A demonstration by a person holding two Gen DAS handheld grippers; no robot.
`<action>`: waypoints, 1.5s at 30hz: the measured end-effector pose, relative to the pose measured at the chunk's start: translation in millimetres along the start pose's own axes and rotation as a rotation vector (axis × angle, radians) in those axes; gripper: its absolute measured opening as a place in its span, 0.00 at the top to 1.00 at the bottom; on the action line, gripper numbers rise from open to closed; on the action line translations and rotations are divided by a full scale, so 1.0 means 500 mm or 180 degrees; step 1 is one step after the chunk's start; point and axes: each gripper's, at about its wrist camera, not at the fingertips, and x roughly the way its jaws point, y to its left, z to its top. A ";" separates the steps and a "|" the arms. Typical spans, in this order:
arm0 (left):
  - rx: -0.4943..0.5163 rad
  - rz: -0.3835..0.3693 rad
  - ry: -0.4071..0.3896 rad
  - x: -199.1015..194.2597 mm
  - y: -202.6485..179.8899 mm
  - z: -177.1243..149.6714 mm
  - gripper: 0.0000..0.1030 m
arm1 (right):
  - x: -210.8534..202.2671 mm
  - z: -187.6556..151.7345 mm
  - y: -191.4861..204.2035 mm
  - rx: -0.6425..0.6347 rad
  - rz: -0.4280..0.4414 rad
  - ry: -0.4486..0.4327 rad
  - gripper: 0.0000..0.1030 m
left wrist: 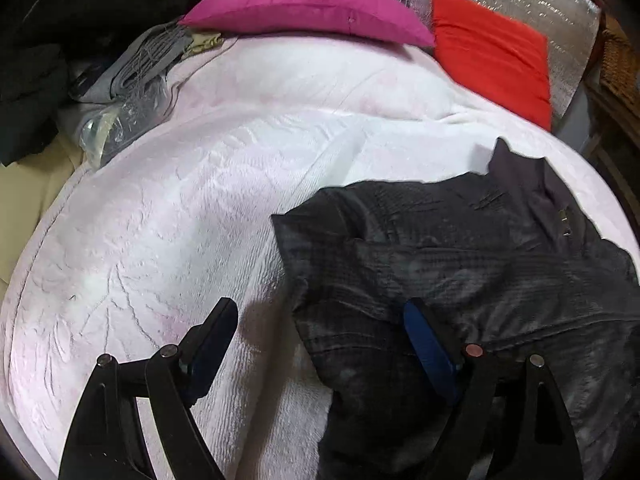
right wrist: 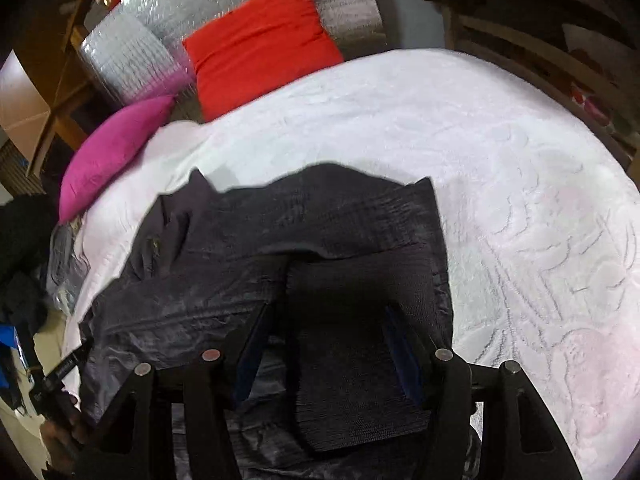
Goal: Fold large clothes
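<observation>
Jaws of both grippers gape wide, empty, straddling the dark jacket (left wrist: pixel 460 264) on the bed (left wrist: pixel 180 216).

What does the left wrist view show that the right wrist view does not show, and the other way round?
Only the left wrist view shows the clear plastic bag and the folded grey cloth beside the bed, and the open left gripper at the garment's edge. Only the right wrist view shows the ribbed cuff between the open right gripper fingers. Both share the dark garment, white blanket, pink pillow and red pillow.
</observation>
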 end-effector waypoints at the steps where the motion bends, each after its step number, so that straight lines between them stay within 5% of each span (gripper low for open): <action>1: -0.0004 0.0004 -0.0030 -0.009 -0.001 -0.001 0.17 | -0.009 0.002 -0.001 0.0009 0.0008 -0.0061 0.40; 6: 0.0247 -0.0015 -0.0303 -0.080 -0.043 -0.021 0.17 | -0.032 -0.011 0.014 -0.0134 0.0096 -0.0084 0.40; 10: 0.0591 -0.0023 -0.0093 -0.066 -0.088 -0.054 0.17 | 0.006 -0.033 0.021 -0.0316 -0.0066 0.0251 0.40; 13: 0.0789 0.0119 -0.0019 -0.048 -0.111 -0.075 0.17 | -0.003 -0.040 0.034 -0.0432 -0.0149 0.0186 0.40; 18: 0.0645 -0.0021 -0.0200 -0.115 -0.089 -0.084 0.17 | -0.085 -0.065 0.049 -0.0492 0.0087 -0.0117 0.40; 20: 0.0665 -0.0064 -0.0252 -0.140 -0.088 -0.101 0.17 | -0.081 -0.087 0.063 -0.0608 0.0087 -0.0041 0.40; 23: 0.0876 0.0059 -0.0060 -0.122 -0.102 -0.140 0.16 | -0.026 -0.116 0.072 -0.0748 -0.0106 0.0218 0.39; 26: 0.1005 0.0072 0.0243 -0.071 -0.111 -0.164 0.16 | -0.035 -0.130 0.091 -0.0948 -0.0245 0.0097 0.38; 32: 0.0913 -0.0078 -0.0049 -0.142 -0.097 -0.153 0.16 | -0.105 -0.124 0.068 -0.0453 0.0071 0.0071 0.38; 37: 0.0909 -0.0102 -0.0196 -0.187 -0.099 -0.167 0.16 | -0.124 -0.105 0.100 -0.0434 -0.0020 0.0075 0.38; 45: 0.0965 0.0122 0.0229 -0.107 -0.104 -0.189 0.15 | 0.010 -0.117 0.186 -0.0311 -0.0159 0.0594 0.38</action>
